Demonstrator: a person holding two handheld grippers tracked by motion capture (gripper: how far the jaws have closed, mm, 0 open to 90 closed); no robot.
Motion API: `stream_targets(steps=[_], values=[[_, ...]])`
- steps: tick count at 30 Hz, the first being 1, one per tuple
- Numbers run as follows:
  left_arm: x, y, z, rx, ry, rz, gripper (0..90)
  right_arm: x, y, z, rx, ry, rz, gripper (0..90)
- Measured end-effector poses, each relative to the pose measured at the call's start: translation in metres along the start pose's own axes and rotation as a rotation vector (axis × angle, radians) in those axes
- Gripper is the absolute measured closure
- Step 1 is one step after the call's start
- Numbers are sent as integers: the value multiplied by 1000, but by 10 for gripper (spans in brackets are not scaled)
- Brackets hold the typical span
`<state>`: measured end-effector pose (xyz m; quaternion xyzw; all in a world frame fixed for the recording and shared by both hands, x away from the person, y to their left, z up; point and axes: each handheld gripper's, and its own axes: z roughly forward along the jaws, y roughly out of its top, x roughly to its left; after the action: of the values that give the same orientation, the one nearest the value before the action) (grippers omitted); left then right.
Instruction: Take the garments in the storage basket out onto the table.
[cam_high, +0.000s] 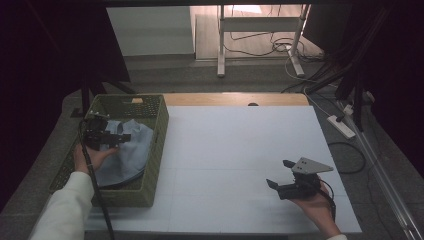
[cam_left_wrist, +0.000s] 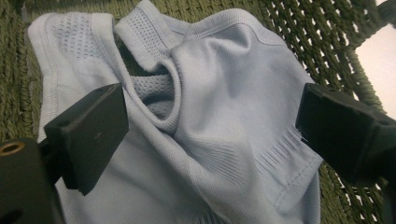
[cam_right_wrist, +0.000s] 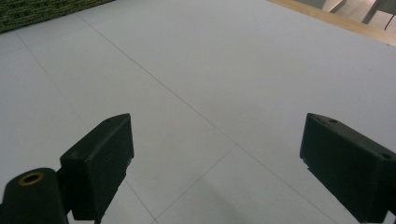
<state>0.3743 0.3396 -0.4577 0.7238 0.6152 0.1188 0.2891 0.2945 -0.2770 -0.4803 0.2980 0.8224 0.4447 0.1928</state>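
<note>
Left gripper (cam_left_wrist: 212, 130) wide open over garment (cam_left_wrist: 224, 116) in basket (cam_high: 157, 145); drop straight onto the raised fold, then close. Right gripper (cam_high: 280, 175) open, idle.

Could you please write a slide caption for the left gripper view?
Open left claw poised over a pale blue garment lying crumpled in a green woven basket.
</note>
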Motion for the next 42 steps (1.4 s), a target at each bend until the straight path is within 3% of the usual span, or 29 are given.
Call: stream_targets(steps=[30,42], values=[[2,-2,20,80,23,1,93,1,-1,1,8,-2,-12,101],[3,-3,30,143,22,2,88,1,-1,2,9,-4,-12,101]])
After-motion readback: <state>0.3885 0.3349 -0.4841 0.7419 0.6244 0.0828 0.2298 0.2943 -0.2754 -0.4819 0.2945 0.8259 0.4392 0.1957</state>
